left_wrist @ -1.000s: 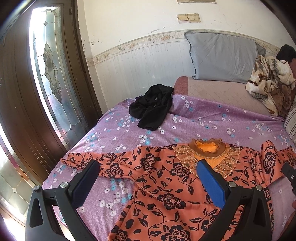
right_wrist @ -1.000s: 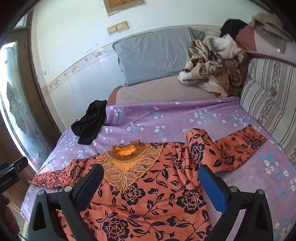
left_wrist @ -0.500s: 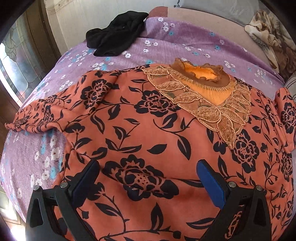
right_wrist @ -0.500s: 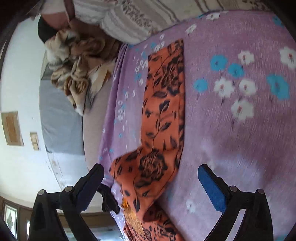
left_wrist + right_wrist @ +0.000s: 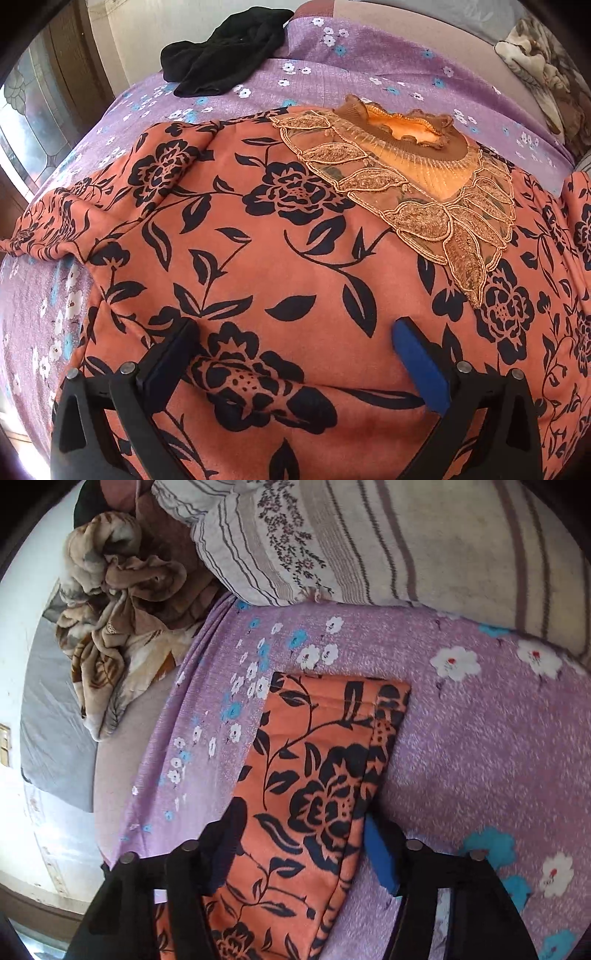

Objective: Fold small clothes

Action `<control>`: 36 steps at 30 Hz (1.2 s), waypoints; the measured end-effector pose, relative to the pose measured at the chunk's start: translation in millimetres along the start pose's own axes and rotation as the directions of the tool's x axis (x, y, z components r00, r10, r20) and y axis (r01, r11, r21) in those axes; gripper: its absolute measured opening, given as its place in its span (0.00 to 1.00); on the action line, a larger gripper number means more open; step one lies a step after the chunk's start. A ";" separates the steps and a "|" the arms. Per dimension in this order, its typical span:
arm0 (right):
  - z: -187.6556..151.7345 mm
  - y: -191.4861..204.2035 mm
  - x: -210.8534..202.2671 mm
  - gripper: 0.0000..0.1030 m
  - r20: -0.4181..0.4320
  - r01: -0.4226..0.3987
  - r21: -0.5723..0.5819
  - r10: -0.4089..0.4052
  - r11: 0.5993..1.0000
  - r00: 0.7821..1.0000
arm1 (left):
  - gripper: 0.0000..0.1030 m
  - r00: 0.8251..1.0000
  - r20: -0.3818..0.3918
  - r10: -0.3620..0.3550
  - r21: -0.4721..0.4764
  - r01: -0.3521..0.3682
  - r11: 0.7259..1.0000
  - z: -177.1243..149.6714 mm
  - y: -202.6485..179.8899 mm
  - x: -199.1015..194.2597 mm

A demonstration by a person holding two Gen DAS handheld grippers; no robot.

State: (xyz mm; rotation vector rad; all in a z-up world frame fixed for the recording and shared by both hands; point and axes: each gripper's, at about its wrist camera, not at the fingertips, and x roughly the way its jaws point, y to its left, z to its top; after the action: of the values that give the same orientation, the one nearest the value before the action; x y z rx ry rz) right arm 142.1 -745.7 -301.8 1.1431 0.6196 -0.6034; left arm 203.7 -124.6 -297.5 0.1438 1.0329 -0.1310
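An orange blouse (image 5: 295, 229) with black flowers and a lace collar (image 5: 406, 129) lies spread flat on the purple flowered bedsheet (image 5: 332, 74). My left gripper (image 5: 291, 332) is open and low over the blouse's body, its fingertips down on the cloth and a small ridge of fabric raised between them. In the right wrist view, the blouse's sleeve (image 5: 317, 775) lies flat on the bedsheet (image 5: 480, 738). My right gripper (image 5: 301, 834) straddles the sleeve with a finger at each edge. Its jaws are closing, and the cloth between them is not pinched.
A crumpled black garment (image 5: 225, 62) lies at the far left of the bed. A striped pillow (image 5: 369, 535), a brown patterned blanket (image 5: 110, 590) and a grey pillow (image 5: 51, 720) sit along the bed's far edges. The glazed door (image 5: 22, 122) is at the left.
My left gripper has sunk onto the blouse's body. My right gripper rolled, swung out to the sleeve, and its jaws have narrowed around it.
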 end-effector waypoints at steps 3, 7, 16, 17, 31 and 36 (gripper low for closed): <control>3.9 -11.3 7.1 0.08 0.007 -0.030 0.015 0.030 0.999 1.000 | 1.00 1.000 0.001 0.000 0.006 0.000 1.000 0.0 -1.1 1.2; 0.6 3.2 -11.0 0.06 0.040 -0.114 0.018 0.113 0.993 0.993 | 1.00 1.000 -0.022 -0.018 0.005 0.018 1.000 6.3 0.8 1.0; -94.0 141.8 -89.6 0.06 -0.117 -0.566 -0.202 0.554 0.800 0.824 | 1.00 0.990 0.132 0.044 -0.068 -0.035 0.997 22.3 23.9 -35.9; -111.8 156.6 -90.5 0.06 -0.157 -0.597 -0.209 0.576 0.774 0.802 | 1.00 0.987 0.149 0.062 -0.079 -0.051 0.996 23.4 28.4 -40.7; -367.2 204.2 23.8 0.66 -0.684 -0.573 -0.161 0.328 0.804 0.652 | 1.00 0.971 0.213 0.105 -0.230 -0.055 0.972 22.1 93.2 -65.3; -350.5 183.5 -6.1 0.79 -0.625 -0.604 -0.119 0.414 0.788 0.662 | 1.00 0.970 0.240 -0.033 -0.213 0.086 0.973 21.3 91.3 -69.5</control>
State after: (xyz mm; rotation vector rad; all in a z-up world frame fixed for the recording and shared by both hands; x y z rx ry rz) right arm 220.5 -358.4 -282.9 1.1175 0.8178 0.3637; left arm 202.5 -35.9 -221.6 -0.1055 0.8079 -0.0837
